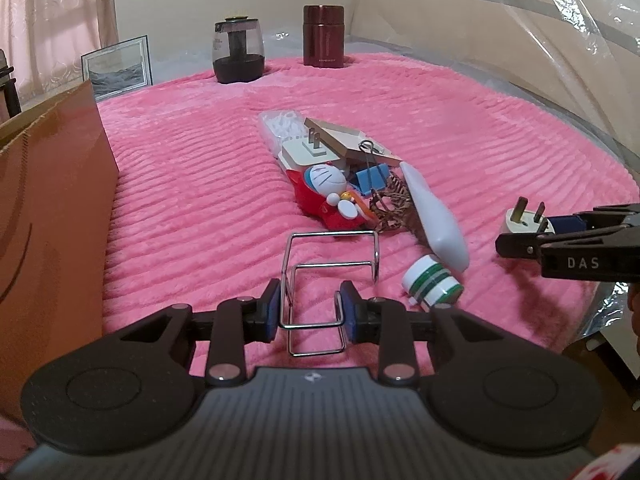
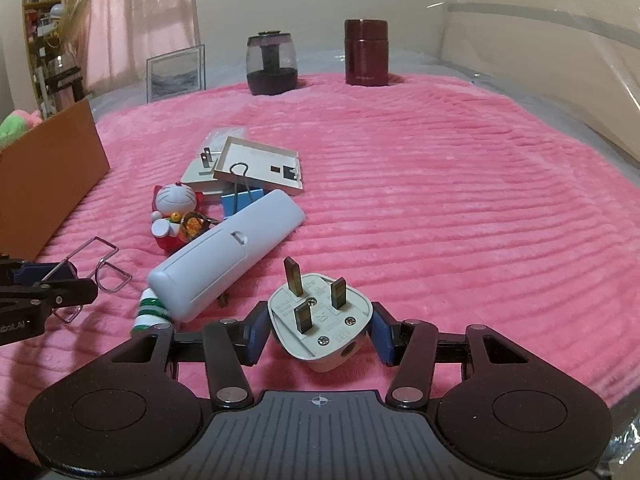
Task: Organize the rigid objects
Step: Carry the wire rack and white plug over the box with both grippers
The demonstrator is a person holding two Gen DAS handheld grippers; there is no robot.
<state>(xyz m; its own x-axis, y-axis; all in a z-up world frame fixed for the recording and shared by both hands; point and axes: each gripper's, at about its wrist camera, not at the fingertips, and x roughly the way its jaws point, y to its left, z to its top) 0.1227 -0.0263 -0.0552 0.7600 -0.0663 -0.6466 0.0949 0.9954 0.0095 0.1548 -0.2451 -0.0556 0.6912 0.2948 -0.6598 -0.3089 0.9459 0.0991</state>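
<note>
Brown cardboard box point(image 1: 48, 208) stands at the left edge of the pink ribbed blanket point(image 1: 460, 128); what it holds is hidden from both views. At the far edge stand a dark glass jar point(image 1: 238, 51) and a maroon metal flask point(image 1: 323, 35).

Your left tongs point(image 1: 310, 312) sit narrowed around the bent chrome wire holder point(image 1: 332, 256), both blue pads touching its near loop, and the holder rests on the blanket. Your right tongs point(image 2: 318, 330) close on the white three-pin plug point(image 2: 320, 320), pins pointing up, a pad against each side of it.

Between the two lies the pile: a long white remote control point(image 2: 224, 256), a green-striped white spool point(image 1: 432, 280) just beside its near end, a red-and-white cat figurine point(image 1: 328, 192), a blue binder clip point(image 1: 372, 178), a beige flat tray point(image 2: 260, 166) and a white two-pin adapter point(image 1: 310, 150).
</note>
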